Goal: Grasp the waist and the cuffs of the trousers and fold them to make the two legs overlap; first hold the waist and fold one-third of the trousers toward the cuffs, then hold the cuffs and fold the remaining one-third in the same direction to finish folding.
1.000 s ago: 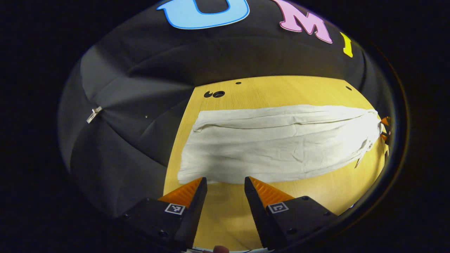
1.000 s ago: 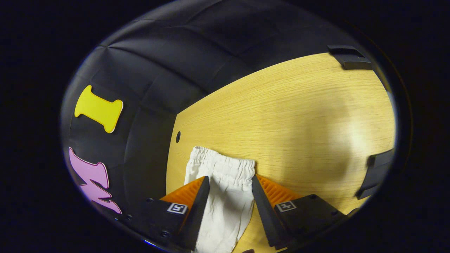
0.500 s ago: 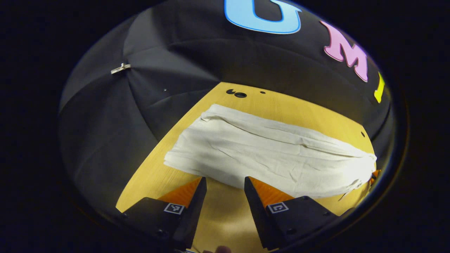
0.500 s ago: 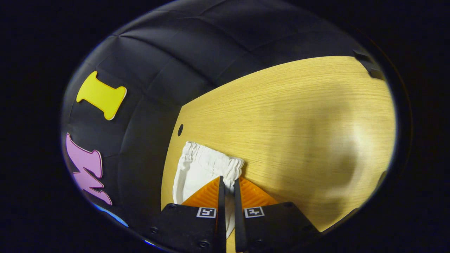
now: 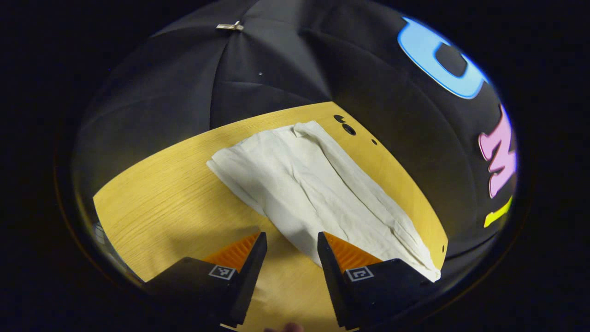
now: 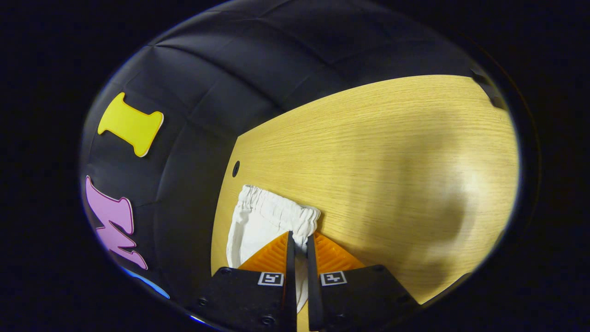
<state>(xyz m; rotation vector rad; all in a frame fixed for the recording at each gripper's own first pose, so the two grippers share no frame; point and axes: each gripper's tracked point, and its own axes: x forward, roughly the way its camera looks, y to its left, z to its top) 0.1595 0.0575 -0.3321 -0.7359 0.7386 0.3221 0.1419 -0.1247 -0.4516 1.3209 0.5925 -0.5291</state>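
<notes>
White trousers (image 5: 318,184) lie flat on the wooden table (image 5: 161,203), running diagonally from the far cuffs (image 5: 258,147) down to the lower right. My left gripper (image 5: 288,242) is open, just short of the trousers' near long edge, with bare table between its fingers. In the right gripper view the gathered elastic waist (image 6: 276,212) lies by the table's left edge. My right gripper (image 6: 298,242) is shut on the waist near its right corner, with cloth pinched between both fingers.
Black cloth walls close in the table on the far sides. Small holes (image 5: 345,124) mark the tabletop beyond the cuffs, and another hole (image 6: 236,168) lies beyond the waist. Open wood (image 6: 392,175) stretches right of the waist.
My right gripper went from open astride the waist to shut on it. The left gripper view has swung around, so the trousers now run diagonally; the left gripper stays open.
</notes>
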